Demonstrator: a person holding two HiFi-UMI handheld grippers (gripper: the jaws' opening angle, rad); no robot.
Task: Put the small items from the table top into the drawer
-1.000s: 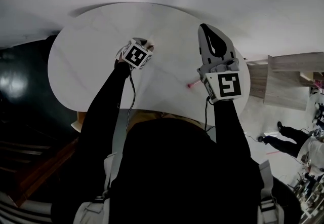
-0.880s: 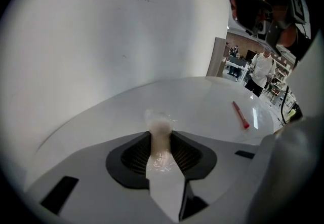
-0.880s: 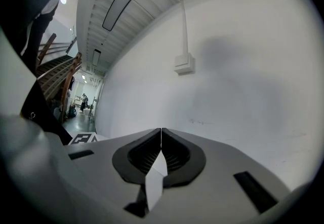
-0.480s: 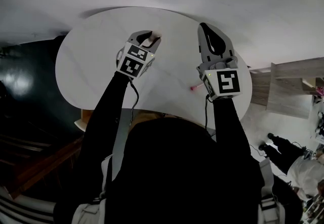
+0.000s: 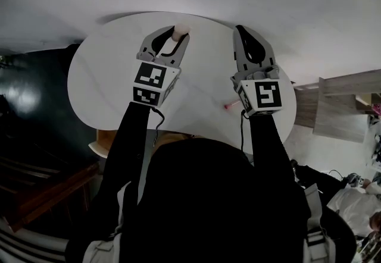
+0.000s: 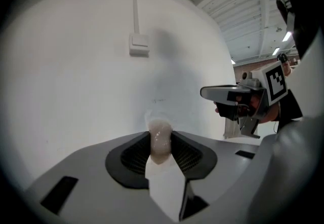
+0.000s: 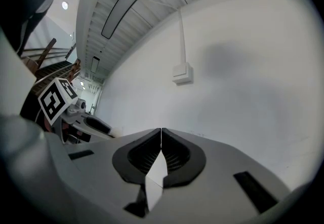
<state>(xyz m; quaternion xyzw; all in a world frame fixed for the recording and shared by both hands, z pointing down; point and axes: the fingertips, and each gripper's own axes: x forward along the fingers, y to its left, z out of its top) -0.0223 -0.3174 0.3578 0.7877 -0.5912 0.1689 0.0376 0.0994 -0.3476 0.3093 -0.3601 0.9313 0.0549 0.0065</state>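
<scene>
My left gripper (image 5: 177,34) is raised over the far side of the round white table (image 5: 101,77), shut on a small pale, rounded item (image 5: 180,31). In the left gripper view that item (image 6: 160,142) sits pinched upright between the ribbed pads, in front of a white wall. To its right, my right gripper (image 5: 240,33) hovers level with it, jaws pressed together with nothing between them (image 7: 161,139). A small pink item (image 5: 228,104) lies on the table beside the right gripper's body. Each gripper shows in the other's view: the right one (image 6: 223,94) and the left one (image 7: 96,125).
Pale wooden shelving or steps (image 5: 339,98) stand right of the table. A tan wooden piece (image 5: 97,144) shows under the table's near left edge. Dark floor lies to the left. A person (image 5: 351,196) is at lower right. A wall switch (image 6: 138,45) hangs ahead.
The left gripper has risen from the table top with the pale item and now points forward, farther from me. The right gripper has barely moved.
</scene>
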